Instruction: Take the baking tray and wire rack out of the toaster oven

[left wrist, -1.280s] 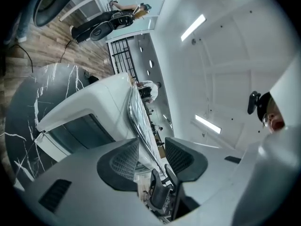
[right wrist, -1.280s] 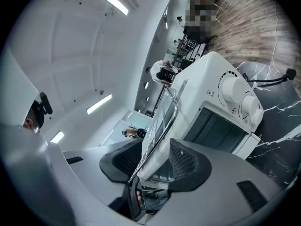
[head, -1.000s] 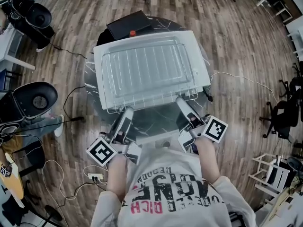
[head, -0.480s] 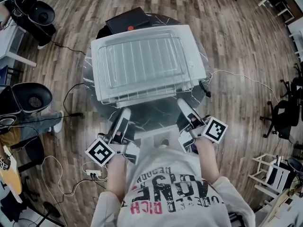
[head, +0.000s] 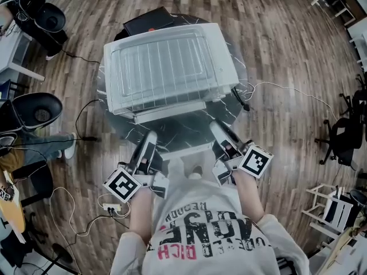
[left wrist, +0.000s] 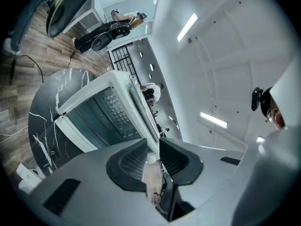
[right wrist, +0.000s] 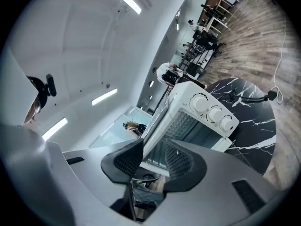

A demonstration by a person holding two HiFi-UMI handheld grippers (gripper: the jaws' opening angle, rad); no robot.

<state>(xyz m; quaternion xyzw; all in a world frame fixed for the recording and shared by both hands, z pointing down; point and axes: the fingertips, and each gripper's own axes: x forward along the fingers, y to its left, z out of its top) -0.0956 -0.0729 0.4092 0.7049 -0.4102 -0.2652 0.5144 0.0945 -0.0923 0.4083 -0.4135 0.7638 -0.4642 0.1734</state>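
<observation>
The wire rack (head: 163,67) lies flat in the baking tray (head: 117,59) on top of the white toaster oven (head: 223,76), which stands on a round black marble table (head: 183,135). Both grippers hang near the person's body, short of the oven's front and apart from it. The left gripper (head: 150,137) and the right gripper (head: 217,127) are open; their jaws have just been closing, with nothing between them. The left gripper view looks along the left gripper (left wrist: 153,147) at the oven's glass door (left wrist: 101,117). Past the right gripper (right wrist: 155,149), the right gripper view shows the oven's knobs (right wrist: 214,112).
A black box (head: 152,19) sits behind the oven. A power cord (head: 275,87) runs off the table's right side across the wooden floor. Black chairs (head: 40,110) and cables stand at the left, a white rack (head: 332,208) at the lower right.
Both grippers have drawn back from the rack's front edge toward the person. The rack no longer overhangs the oven's front. Both pairs of jaws stand narrower.
</observation>
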